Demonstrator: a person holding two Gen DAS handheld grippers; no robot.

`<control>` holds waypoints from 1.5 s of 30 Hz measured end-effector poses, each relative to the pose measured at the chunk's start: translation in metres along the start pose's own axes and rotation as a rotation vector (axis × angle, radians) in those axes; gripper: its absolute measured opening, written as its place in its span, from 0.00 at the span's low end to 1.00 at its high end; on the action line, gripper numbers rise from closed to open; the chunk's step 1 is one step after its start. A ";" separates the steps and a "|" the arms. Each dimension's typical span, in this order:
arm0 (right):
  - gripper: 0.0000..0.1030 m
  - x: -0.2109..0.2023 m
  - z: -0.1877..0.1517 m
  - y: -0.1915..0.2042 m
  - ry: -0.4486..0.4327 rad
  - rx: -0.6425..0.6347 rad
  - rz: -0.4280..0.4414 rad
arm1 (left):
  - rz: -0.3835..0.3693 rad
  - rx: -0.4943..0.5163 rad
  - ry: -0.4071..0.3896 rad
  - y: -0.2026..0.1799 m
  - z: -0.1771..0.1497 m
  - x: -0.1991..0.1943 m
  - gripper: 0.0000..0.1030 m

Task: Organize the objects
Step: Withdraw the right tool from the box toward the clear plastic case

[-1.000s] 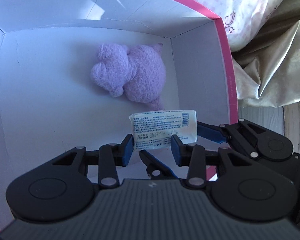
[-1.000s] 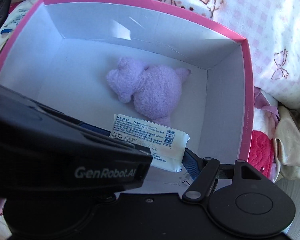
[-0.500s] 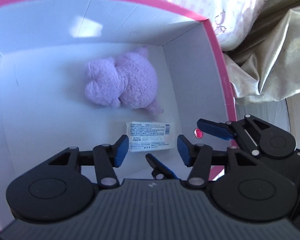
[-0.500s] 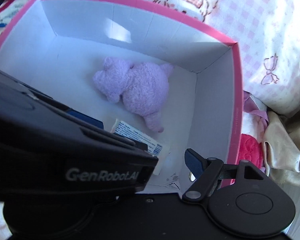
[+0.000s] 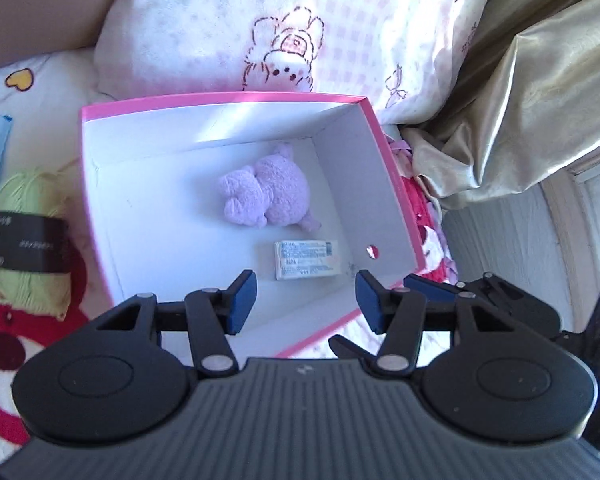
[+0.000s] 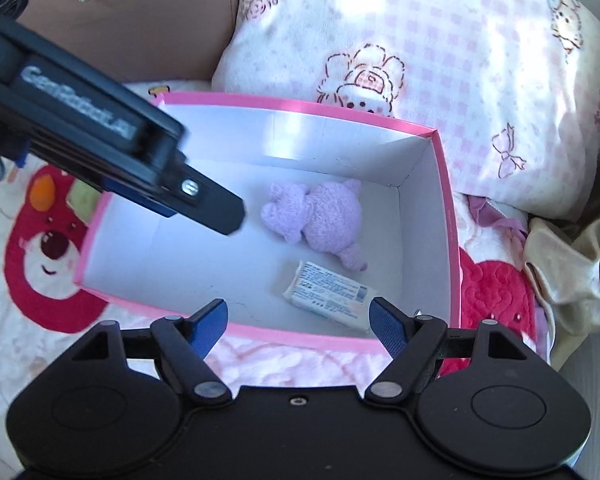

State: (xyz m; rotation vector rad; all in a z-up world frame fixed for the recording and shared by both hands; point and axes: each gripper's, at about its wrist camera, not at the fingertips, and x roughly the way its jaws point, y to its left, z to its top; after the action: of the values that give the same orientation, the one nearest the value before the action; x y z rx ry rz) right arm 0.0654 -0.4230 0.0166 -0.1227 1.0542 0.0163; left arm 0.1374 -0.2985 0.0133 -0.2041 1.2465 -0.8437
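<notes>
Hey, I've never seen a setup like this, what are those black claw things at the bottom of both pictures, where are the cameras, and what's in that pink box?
There is no robot here. A person holds a two-finger gripper in each hand, and a wide-angle camera on each one looks forward along its blue-padded fingers. One picture comes from the left gripper, the other from the right gripper.

Both look down into a pink box with white inside walls, standing on bedding with cartoon prints. In the box lie a purple plush toy and a small white packet with a printed label. Outside, to the box's left in the left view, lies a skein of light green yarn.

Both grippers are open, having just widened, and hold nothing. The black bar crossing the right view is the left gripper seen from the side.
</notes>
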 end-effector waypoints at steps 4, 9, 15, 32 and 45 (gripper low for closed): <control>0.79 -0.019 0.000 0.008 -0.028 0.047 0.000 | 0.016 0.015 0.002 0.005 -0.014 -0.029 0.52; 0.79 -0.052 -0.006 0.027 -0.053 0.069 -0.003 | 0.090 0.056 -0.015 0.010 -0.036 -0.060 0.52; 0.80 -0.080 -0.009 0.059 -0.063 0.059 0.012 | 0.125 0.068 0.029 0.019 -0.061 -0.091 0.52; 0.88 -0.129 -0.024 0.144 -0.091 -0.045 0.073 | 0.289 0.192 0.012 0.041 -0.113 -0.163 0.55; 0.92 -0.119 -0.020 0.179 -0.085 -0.012 0.136 | 0.369 0.155 -0.015 0.090 -0.133 -0.197 0.67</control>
State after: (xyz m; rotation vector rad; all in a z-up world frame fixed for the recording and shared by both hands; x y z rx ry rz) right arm -0.0241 -0.2417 0.0935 -0.0605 0.9758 0.1496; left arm 0.0458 -0.0664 0.0640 0.1417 1.1527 -0.6121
